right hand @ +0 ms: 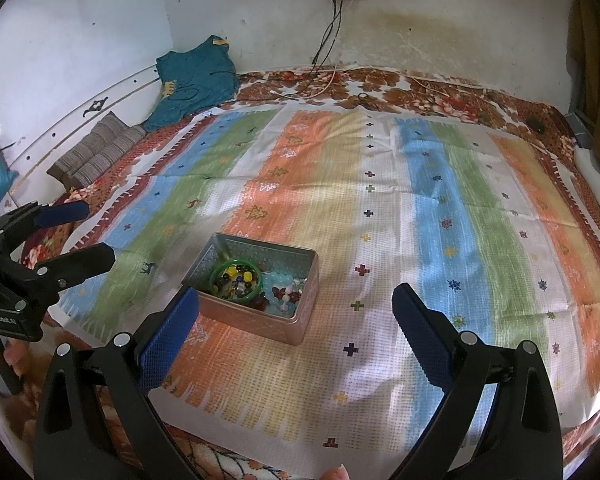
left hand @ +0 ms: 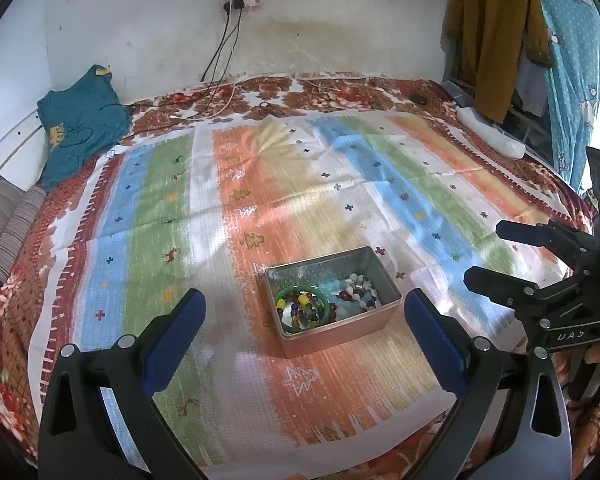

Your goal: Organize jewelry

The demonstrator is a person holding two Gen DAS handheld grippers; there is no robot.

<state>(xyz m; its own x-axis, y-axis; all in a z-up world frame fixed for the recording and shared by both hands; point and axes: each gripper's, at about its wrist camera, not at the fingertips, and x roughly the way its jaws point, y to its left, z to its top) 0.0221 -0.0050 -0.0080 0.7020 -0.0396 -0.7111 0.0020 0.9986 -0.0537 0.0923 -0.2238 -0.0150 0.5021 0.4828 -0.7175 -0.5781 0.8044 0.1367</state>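
Note:
An open metal tin [left hand: 374, 322] stands on the striped cloth, holding a green bangle [left hand: 300, 294] and several bead bracelets [left hand: 358, 290] in pale blue, red and mixed colours. It also shows in the right wrist view [right hand: 306, 312], with the bangle [right hand: 236, 270] at its left. My left gripper [left hand: 304, 320] is open and empty, held above the cloth with the tin between its fingers in view. My right gripper [right hand: 296, 320] is open and empty, the tin just ahead of its left finger. Each gripper shows in the other's view, right [left hand: 488, 252] and left [right hand: 88, 236].
A striped cloth [left hand: 300, 184] covers a floral bedsheet [left hand: 332, 92]. A teal garment [left hand: 80, 120] and a folded striped cloth [left hand: 8, 224] lie at the far left. Charger cables [left hand: 224, 60] hang from a wall socket. Clothes [left hand: 496, 40] hang at the right.

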